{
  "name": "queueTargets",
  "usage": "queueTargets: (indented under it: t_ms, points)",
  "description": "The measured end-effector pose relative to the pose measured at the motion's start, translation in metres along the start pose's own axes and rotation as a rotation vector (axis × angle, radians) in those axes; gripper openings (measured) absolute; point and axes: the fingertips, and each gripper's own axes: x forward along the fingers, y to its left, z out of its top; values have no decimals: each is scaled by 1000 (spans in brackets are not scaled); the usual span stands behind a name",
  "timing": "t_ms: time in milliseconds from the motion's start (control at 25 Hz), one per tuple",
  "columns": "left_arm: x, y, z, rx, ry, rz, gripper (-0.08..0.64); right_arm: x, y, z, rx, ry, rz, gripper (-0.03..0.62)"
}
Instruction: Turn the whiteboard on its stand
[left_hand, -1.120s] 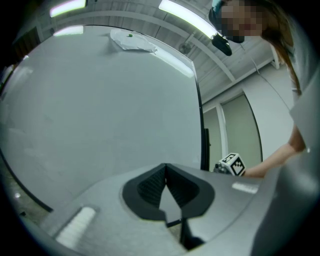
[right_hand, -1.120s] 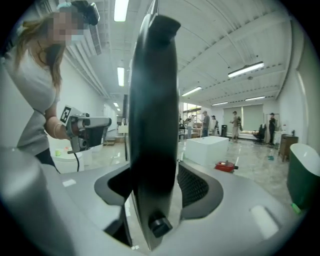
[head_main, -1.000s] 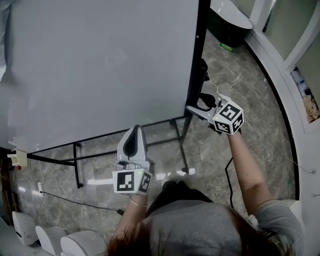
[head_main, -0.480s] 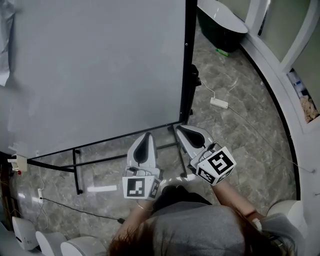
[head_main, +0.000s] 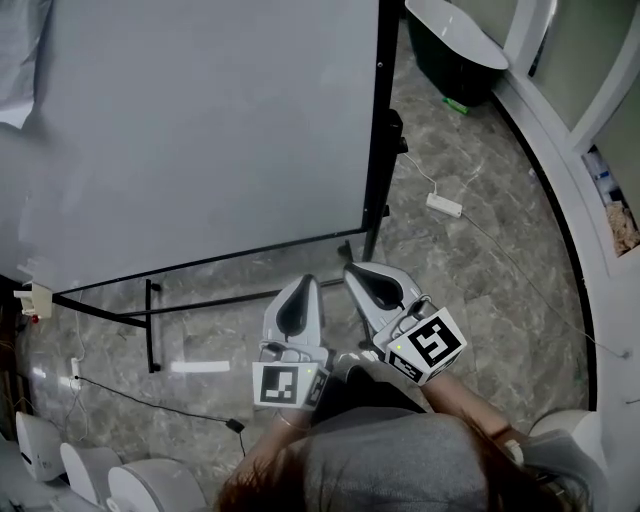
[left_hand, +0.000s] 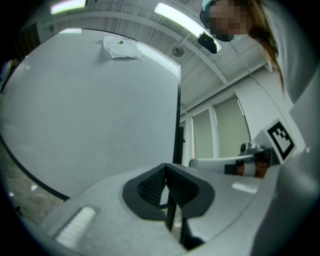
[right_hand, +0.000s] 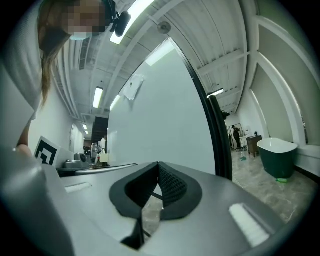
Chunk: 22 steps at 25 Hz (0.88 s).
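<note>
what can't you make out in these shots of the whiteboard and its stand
Head view: the large grey-white whiteboard runs off the top and left edges.
Head view: the board covers much of the black metal stand behind it.
Head view: the dark green tub is cut by the top edge.
Left gripper view: the pale sheet on the board is too small to read.

Grey marble floor (head_main: 470, 300); dark bathtub (head_main: 450, 55) top right.
</note>
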Motion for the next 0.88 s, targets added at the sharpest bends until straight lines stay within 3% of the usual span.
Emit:
queueTargets:
  t_ms: [400, 640, 880]
  points:
    - [-42, -9, 11, -23, -19, -48, -5, -21, 48, -7, -27, 31, -35, -6]
    - [-106, 9, 25, -16, -7, -36, -5, -21, 114, -10, -15, 19, -39, -6]
    - [-164, 0, 33, -14, -17, -54, -5, -40, 179, -13, -10, -7, -58, -6]
